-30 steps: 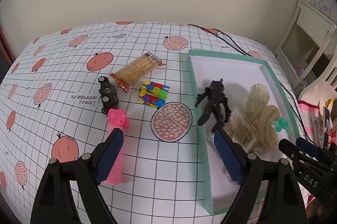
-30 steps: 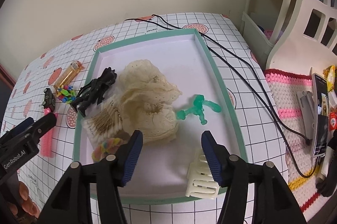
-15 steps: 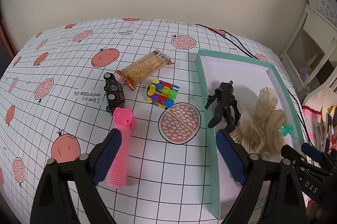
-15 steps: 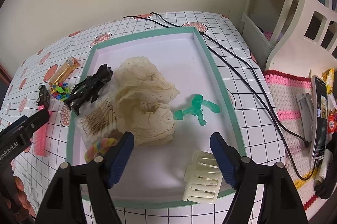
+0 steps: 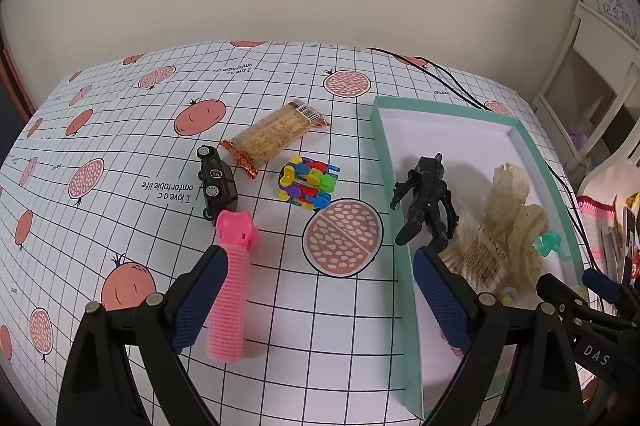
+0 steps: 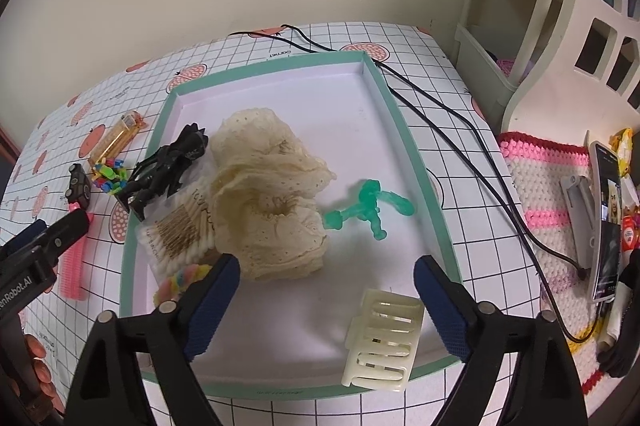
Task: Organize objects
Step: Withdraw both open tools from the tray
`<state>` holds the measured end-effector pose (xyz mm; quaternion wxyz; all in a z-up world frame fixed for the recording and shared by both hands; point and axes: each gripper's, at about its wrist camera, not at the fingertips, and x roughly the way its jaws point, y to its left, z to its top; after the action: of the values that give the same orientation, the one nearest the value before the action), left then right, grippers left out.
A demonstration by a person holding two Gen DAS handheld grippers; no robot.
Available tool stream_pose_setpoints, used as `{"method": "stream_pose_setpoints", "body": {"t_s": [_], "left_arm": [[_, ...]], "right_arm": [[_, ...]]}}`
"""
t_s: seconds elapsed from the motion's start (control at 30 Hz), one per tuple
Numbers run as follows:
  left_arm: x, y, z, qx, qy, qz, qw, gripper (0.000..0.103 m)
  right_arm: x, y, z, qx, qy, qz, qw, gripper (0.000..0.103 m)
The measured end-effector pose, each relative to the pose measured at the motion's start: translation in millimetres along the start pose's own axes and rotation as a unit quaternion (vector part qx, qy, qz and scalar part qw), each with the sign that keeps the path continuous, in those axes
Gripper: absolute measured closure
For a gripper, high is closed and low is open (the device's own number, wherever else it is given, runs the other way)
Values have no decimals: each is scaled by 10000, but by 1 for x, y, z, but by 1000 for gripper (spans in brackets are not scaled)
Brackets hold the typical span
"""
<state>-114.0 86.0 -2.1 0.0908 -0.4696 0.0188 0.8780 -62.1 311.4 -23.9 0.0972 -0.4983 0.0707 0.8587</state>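
Two grippers: both held wide apart with nothing between the blue pads.
Left gripper: above the checked, fruit-printed surface, spanning the gap between the pink ridged plastic comb and the left wall of the mint-green shallow tray; its left pad partly covers the comb.
Right gripper: over the near part of the tray's white floor, beside the cream plastic hair claw lying at the tray's near rim.
Still on the surface: small black toy car touching the comb's head, orange-wrapped biscuit packet just behind it, multicoloured plastic link toy between the car and the tray.
Inside the tray: black action figure by the left wall, clear bag of cotton swabs, cream lace fabric bundle, translucent green figure, pastel candy-like ring.
Cable: black cord runs along the tray's right side.
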Motion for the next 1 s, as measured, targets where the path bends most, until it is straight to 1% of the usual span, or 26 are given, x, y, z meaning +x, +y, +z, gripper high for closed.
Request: {"method": "stream_pose_setpoints", "body": {"t_s": [0.53,0.77,0.9,1.0], "left_arm": [[-1,-1,0,88,-46,91,9999,9],[-1,3,2,40,-9,65,10000,9],[-4,9,5,-77,4,8,10000,9],[-10,18,10,-202,-56,-22,9998,9]], "right_arm": [[1,1,-1,-36,15,-33,10000,0],[-1,6,0,-184,14,-31,9998,0],[-6,11,2,-318,-124,-61,9994,0],[-13,17,4,-387,-298,38,9988,0]]}}
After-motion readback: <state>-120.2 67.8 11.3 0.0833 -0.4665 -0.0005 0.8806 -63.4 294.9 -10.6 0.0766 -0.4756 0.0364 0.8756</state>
